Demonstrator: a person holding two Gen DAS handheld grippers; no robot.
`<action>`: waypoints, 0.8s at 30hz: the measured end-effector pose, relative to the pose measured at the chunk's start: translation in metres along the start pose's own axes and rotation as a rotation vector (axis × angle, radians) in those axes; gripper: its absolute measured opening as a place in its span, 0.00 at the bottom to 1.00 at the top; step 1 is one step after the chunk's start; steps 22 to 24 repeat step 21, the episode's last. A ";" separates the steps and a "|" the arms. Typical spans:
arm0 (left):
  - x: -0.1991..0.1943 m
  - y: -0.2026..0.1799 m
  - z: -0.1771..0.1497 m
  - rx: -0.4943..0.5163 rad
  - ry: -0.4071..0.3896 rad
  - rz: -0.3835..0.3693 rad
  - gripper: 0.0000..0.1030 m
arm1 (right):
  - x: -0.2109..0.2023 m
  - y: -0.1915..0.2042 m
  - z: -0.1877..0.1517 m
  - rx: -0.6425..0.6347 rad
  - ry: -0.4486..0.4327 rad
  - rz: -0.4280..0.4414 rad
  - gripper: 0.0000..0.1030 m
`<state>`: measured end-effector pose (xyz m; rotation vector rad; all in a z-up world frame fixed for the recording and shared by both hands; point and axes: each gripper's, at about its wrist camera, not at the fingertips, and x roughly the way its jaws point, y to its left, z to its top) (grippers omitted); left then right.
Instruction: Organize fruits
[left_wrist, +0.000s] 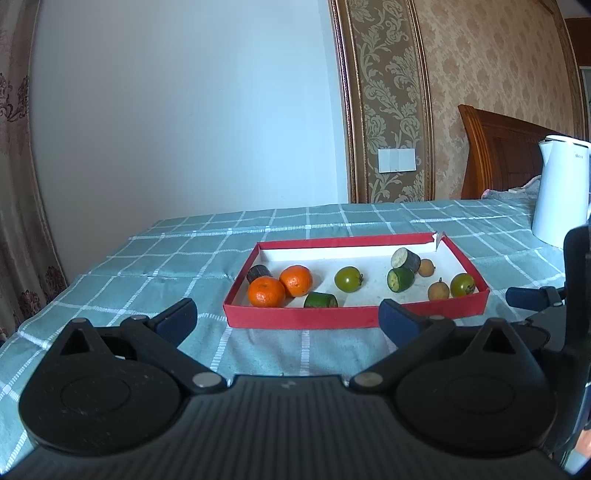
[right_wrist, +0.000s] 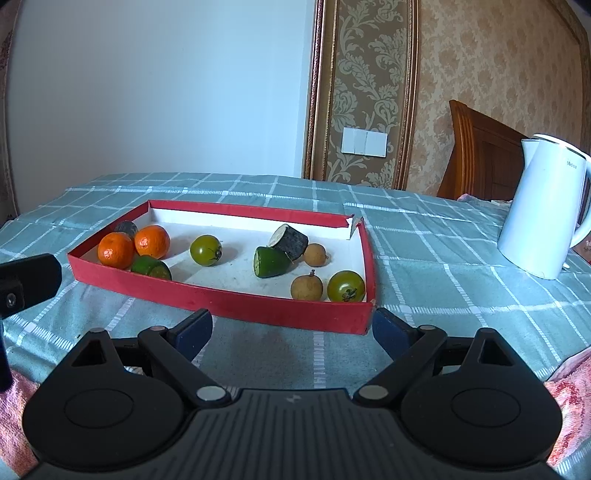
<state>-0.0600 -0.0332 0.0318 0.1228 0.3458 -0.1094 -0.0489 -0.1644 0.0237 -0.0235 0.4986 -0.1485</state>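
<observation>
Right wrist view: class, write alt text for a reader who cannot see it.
A red tray on a checked tablecloth holds two oranges, two green tomatoes, two longans and cut green and dark pieces. The open right gripper sits before the tray's near wall, holding nothing. A white kettle stands to the right.

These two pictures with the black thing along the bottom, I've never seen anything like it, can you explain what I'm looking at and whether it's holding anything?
The black shapes are two hand-held grippers, each carried by a person, with a camera looking out along its two fingers. One picture comes from the left gripper, the other from the right gripper. Both stand open and hold nothing.

Ahead, on a checked tablecloth, lies a shallow red box. In it are two oranges, two green tomatoes, two small brown fruits and some cut green and dark pieces. A white kettle stands to the right.
</observation>
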 end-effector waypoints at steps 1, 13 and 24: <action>0.000 0.000 0.000 0.001 0.001 -0.001 1.00 | 0.000 0.000 0.000 -0.001 0.000 0.000 0.91; 0.006 0.003 -0.003 -0.019 0.022 -0.058 1.00 | 0.002 0.005 -0.002 -0.015 0.005 0.003 0.91; 0.017 0.004 -0.009 -0.024 0.045 -0.058 1.00 | 0.007 0.012 -0.006 -0.053 0.015 -0.006 0.91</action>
